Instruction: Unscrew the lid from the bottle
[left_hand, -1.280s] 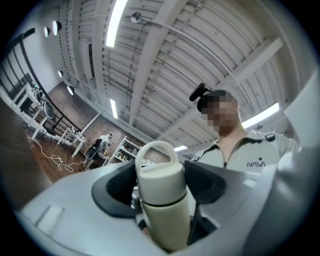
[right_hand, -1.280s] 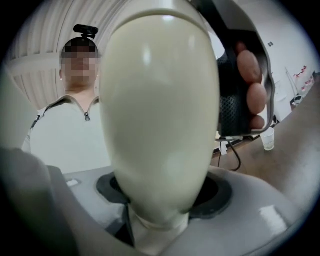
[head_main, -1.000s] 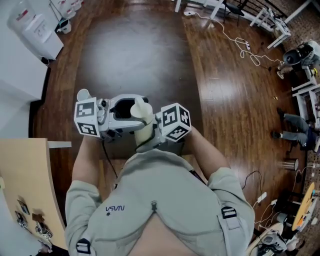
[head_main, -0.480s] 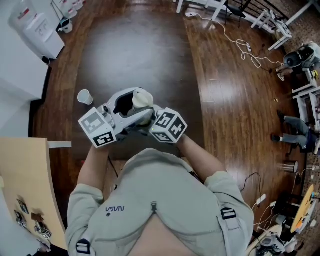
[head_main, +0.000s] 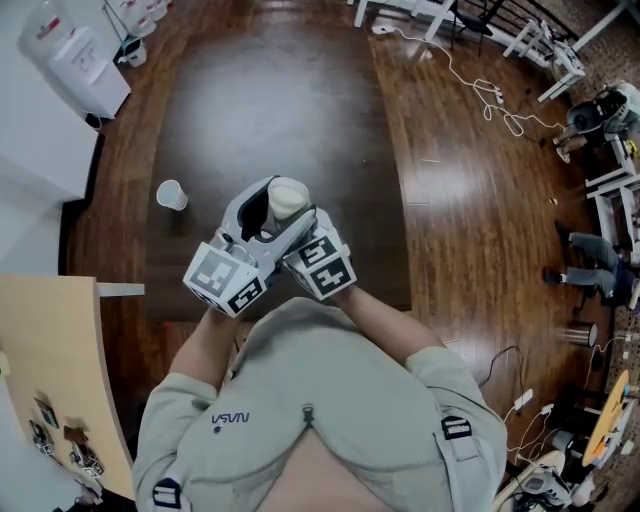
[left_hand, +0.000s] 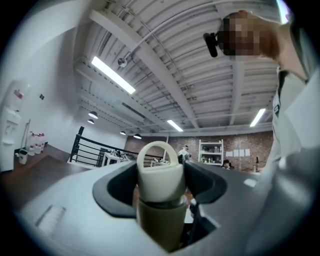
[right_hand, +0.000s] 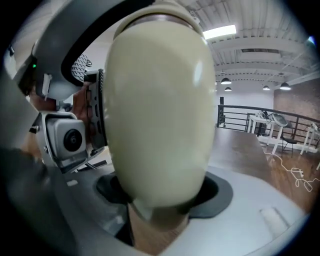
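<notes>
I hold a cream bottle (head_main: 286, 197) up in front of my chest between both grippers, high above the floor. In the left gripper view its cream lid (left_hand: 160, 175) with a loop handle sits between the dark pads, and the shaded body (left_hand: 162, 220) lies nearer the camera. My left gripper (head_main: 258, 205) is shut on that lid. In the right gripper view the rounded cream body (right_hand: 157, 105) fills the frame. My right gripper (head_main: 300, 222) is shut on it, jaws wide. The two marker cubes nearly touch.
A paper cup (head_main: 171, 194) stands on the dark wooden floor (head_main: 290, 90) to the left. A white water dispenser (head_main: 70, 60) is at the top left and a beige tabletop (head_main: 55, 370) at the lower left. Cables (head_main: 480, 85) and white furniture lie at the top right.
Both grippers have turned with the bottle. The left cube swung down and to the right until it sits beside the right cube, and the paper cup has come into sight.
</notes>
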